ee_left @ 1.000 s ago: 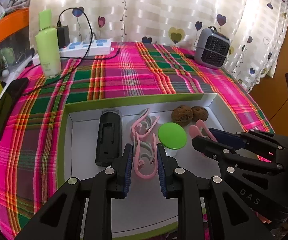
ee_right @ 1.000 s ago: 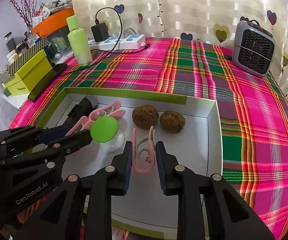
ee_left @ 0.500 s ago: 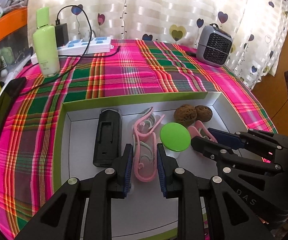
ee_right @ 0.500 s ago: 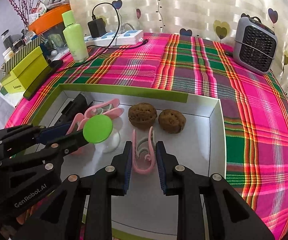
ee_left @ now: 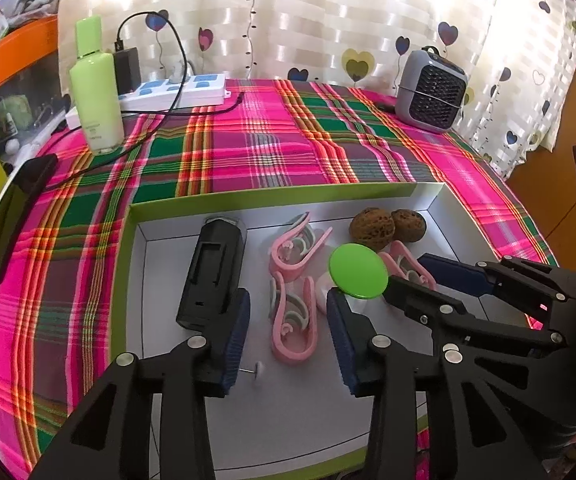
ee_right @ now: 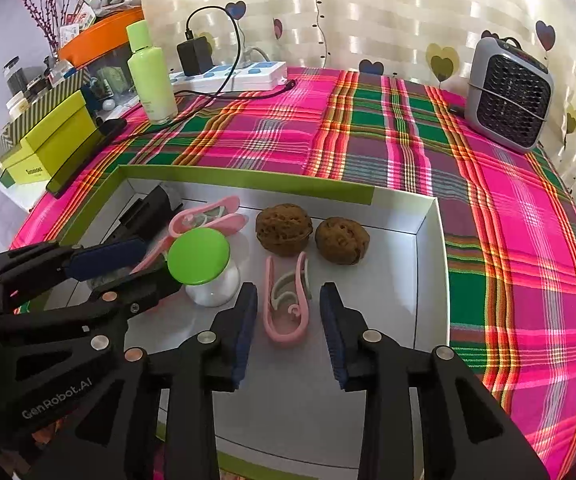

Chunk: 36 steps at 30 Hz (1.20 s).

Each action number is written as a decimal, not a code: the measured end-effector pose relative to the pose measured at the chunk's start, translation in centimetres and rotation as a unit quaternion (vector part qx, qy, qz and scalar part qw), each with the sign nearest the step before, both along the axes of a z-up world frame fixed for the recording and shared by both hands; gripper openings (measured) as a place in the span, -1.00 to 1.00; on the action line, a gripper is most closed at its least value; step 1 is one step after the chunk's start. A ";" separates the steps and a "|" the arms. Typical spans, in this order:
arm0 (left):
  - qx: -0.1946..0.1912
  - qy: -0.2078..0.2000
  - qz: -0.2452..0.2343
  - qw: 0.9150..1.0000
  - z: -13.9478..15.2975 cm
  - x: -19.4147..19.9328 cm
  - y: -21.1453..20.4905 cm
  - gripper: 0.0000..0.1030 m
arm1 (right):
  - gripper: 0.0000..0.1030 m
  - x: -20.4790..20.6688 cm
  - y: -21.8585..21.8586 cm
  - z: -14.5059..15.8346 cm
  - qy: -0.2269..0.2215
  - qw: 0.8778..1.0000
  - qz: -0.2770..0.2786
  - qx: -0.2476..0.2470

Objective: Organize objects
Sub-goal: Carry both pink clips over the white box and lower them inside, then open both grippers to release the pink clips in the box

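Note:
A white box with a green rim [ee_left: 279, 196] [ee_right: 247, 184] holds the objects. My left gripper [ee_left: 286, 304] stands over it with its jaws opening. A pink clip [ee_left: 290, 350] lies on the box floor between its pads, clear of both. My right gripper [ee_right: 288, 300] is likewise opening around a second pink clip [ee_right: 285, 334], which no pad touches. A third pink clip [ee_left: 296, 248], a black device [ee_left: 211, 272], a green-lidded jar [ee_left: 358, 266] [ee_right: 201, 256] and two walnuts [ee_right: 283, 228] [ee_right: 342, 240] also lie inside. Each gripper shows in the other's view, the right gripper [ee_left: 408, 271] and the left gripper [ee_right: 155, 262].
A small pin [ee_left: 255, 370] lies on the box floor near my left finger. On the plaid cloth stand a green bottle [ee_left: 95, 92], a power strip [ee_left: 175, 94] with a charger, and a grey heater [ee_right: 508, 92]. A dark phone [ee_left: 11, 216] and yellow-green boxes [ee_right: 47, 144] sit at the left.
Both grippers' jaws have widened and let go of their pink clips, which now rest on the box floor. Neither hand has moved.

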<state>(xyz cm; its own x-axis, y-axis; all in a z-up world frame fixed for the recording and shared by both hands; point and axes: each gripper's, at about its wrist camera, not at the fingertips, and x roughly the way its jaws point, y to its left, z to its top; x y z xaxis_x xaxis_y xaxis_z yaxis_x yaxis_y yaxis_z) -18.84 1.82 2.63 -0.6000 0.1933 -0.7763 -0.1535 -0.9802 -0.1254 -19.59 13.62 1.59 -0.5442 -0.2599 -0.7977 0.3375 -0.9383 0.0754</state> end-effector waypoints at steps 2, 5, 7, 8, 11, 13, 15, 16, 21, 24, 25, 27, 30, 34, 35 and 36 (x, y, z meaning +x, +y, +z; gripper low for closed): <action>0.001 0.001 0.003 1.000 0.1 0.2 -0.2 -0.22 | -0.27 0.2 -0.1 0.0 0.003 1.000 0.003 0.003; 0.001 0.002 0.007 1.000 0.4 0.5 -0.5 -0.14 | -0.17 0.6 -0.2 0.2 0.009 1.000 0.004 0.016; 0.003 0.006 0.007 1.000 0.6 0.8 -0.6 -0.12 | -0.04 0.9 -0.1 0.4 0.017 1.000 -0.002 0.026; 0.004 0.007 0.007 1.000 0.7 1.0 -0.7 -0.11 | -0.02 1.0 0.1 0.5 0.018 1.000 -0.004 0.023; 0.009 0.011 0.008 1.000 1.1 1.5 -0.9 -0.11 | -0.02 1.4 0.7 0.8 0.015 1.000 -0.007 0.008; 0.014 0.015 0.008 1.000 1.4 1.9 -1.1 -0.11 | -0.02 2.0 0.9 1.2 0.022 1.000 -0.012 0.006; 0.016 0.018 0.007 1.000 1.7 2.3 -1.1 -0.11 | -0.02 2.4 1.2 1.5 0.026 1.000 -0.015 0.000; 0.017 0.020 0.006 1.000 1.9 2.6 -1.1 -0.11 | -0.02 2.8 1.4 1.8 0.028 0.999 -0.015 -0.006; 0.032 0.029 0.000 0.999 2.6 4.3 -1.2 -0.11 | -0.02 4.3 2.1 2.9 0.039 0.999 -0.020 -0.021; 0.036 0.035 -0.007 0.999 3.0 5.3 -1.2 -0.11 | -0.02 5.3 2.5 3.3 0.045 0.998 -0.023 -0.024; 0.037 0.037 -0.010 0.999 3.1 5.7 -1.1 -0.11 | -0.02 5.7 2.7 3.4 0.047 0.998 -0.023 -0.025; 0.040 0.038 -0.014 0.998 3.1 6.2 -0.9 -0.11 | -0.02 6.3 3.0 3.6 0.051 0.998 -0.024 -0.028; 0.043 0.037 -0.022 0.998 3.1 7.1 -0.7 -0.11 | -0.02 7.5 3.4 3.7 0.054 0.998 -0.023 -0.035; 0.039 0.033 -0.027 0.998 2.8 8.0 -0.4 -0.11 | -0.02 8.7 3.7 3.5 0.053 0.998 -0.020 -0.034; 0.040 0.032 -0.026 0.998 2.7 8.2 -0.5 -0.11 | -0.02 8.9 3.7 3.4 0.053 0.998 -0.020 -0.035; 0.041 0.031 -0.026 0.998 2.5 8.4 -0.5 -0.11 | -0.02 9.0 3.8 3.4 0.052 0.998 -0.019 -0.037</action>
<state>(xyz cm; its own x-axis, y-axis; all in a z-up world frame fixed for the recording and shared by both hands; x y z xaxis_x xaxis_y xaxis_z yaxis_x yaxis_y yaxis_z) -10.44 1.34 5.16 -0.6341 0.2864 -0.7183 -0.2132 -0.9576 -0.1936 -10.59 17.40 4.99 -0.6336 -0.2931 -0.7160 0.3108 -0.9439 0.1113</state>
